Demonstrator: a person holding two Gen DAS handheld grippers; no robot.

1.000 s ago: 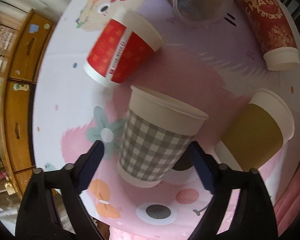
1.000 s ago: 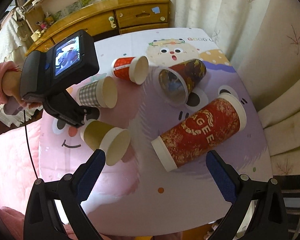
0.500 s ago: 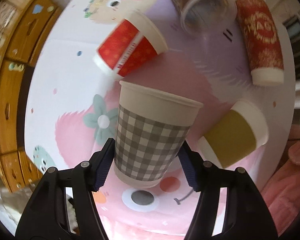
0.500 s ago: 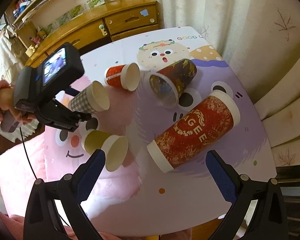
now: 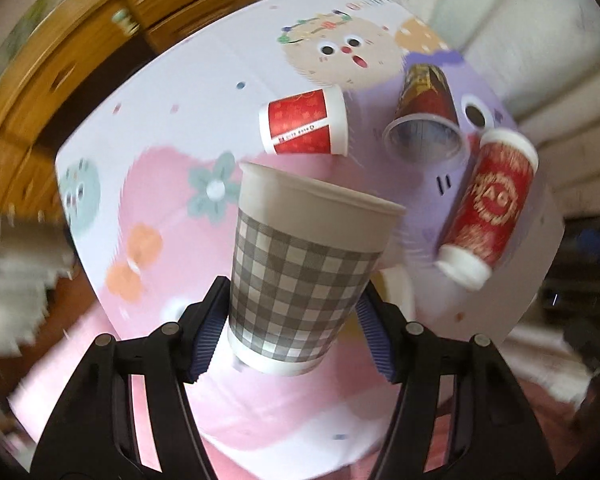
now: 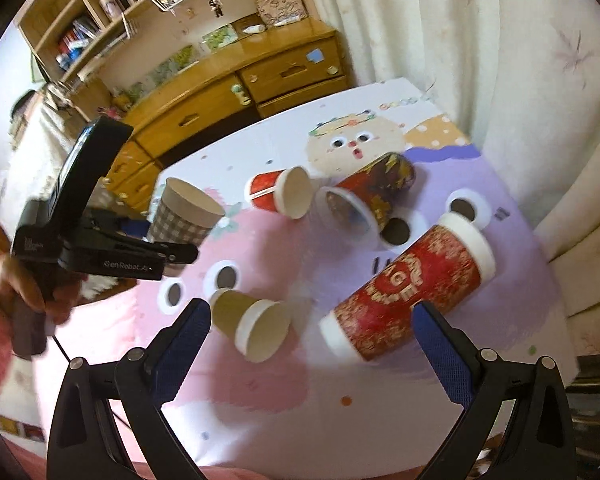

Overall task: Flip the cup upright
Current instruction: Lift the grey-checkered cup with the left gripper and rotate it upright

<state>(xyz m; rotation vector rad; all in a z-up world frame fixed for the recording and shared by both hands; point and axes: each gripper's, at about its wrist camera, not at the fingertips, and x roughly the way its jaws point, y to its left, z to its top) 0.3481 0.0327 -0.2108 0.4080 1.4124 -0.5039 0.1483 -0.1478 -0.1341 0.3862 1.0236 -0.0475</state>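
Note:
My left gripper (image 5: pixel 288 320) is shut on a grey checked paper cup (image 5: pixel 300 280) and holds it above the table, mouth up, nearly upright. In the right wrist view the same cup (image 6: pixel 184 216) sits in the left gripper (image 6: pixel 172 240) over the table's left side. My right gripper (image 6: pixel 312 340) is open and empty above the table's near edge. Below it lie a tan cup (image 6: pixel 252 324) and a tall red cup (image 6: pixel 412 292), both on their sides.
A small red cup (image 6: pixel 280 192) and a dark patterned cup (image 6: pixel 372 188) lie on their sides on the cartoon tablecloth (image 6: pixel 340 400). A wooden dresser (image 6: pixel 220 96) stands behind the table. Curtains (image 6: pixel 500 60) hang at the right.
My left gripper has lifted the checked cup off the table and turned it from lying tilted to nearly upright. The right gripper has stayed open, with its view tilting up.

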